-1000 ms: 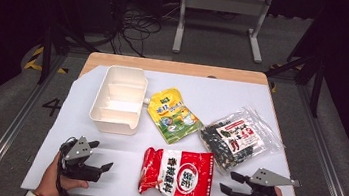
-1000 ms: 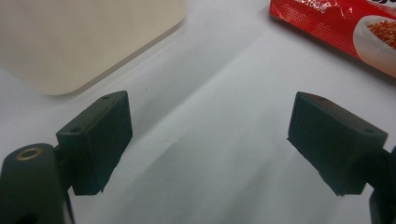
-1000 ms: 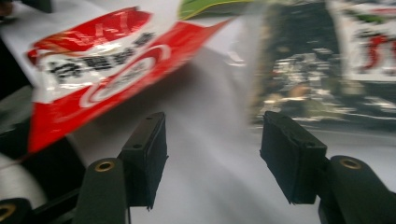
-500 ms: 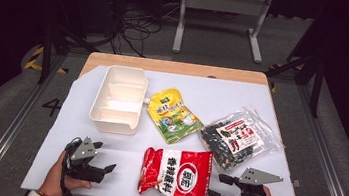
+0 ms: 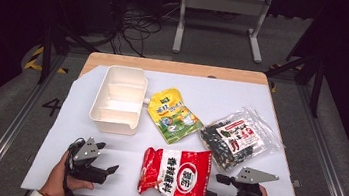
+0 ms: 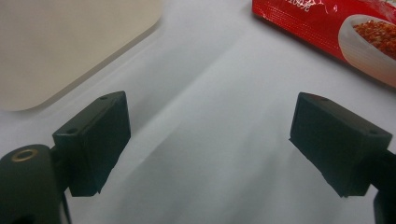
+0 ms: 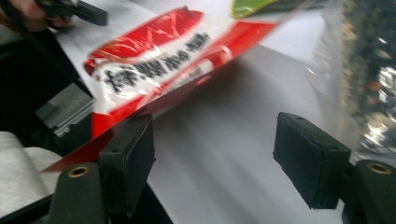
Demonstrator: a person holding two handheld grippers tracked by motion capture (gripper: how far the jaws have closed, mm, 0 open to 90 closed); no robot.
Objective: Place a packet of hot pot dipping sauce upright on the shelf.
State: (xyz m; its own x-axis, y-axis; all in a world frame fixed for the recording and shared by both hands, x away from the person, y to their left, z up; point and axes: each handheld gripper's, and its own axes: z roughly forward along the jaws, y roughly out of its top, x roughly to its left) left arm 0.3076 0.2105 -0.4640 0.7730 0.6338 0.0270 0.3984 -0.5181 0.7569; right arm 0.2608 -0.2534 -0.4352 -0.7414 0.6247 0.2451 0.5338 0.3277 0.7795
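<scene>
1. Right hand-held gripper point(image 5: 216, 187): jaws apart, just been opening, nothing between them; it stood beside the red packet point(image 5: 175, 174), at the bench point(image 5: 272, 190) front edge.
2. Left hand-held gripper point(image 5: 110, 162): jaws apart, empty.
3. Advice: approach the packet's near edge low and level, and clamp the sealed rim squarely.
4. White tray point(image 5: 117, 98): compartments bare; yellow pouch point(image 5: 174, 115) just beside it.
</scene>
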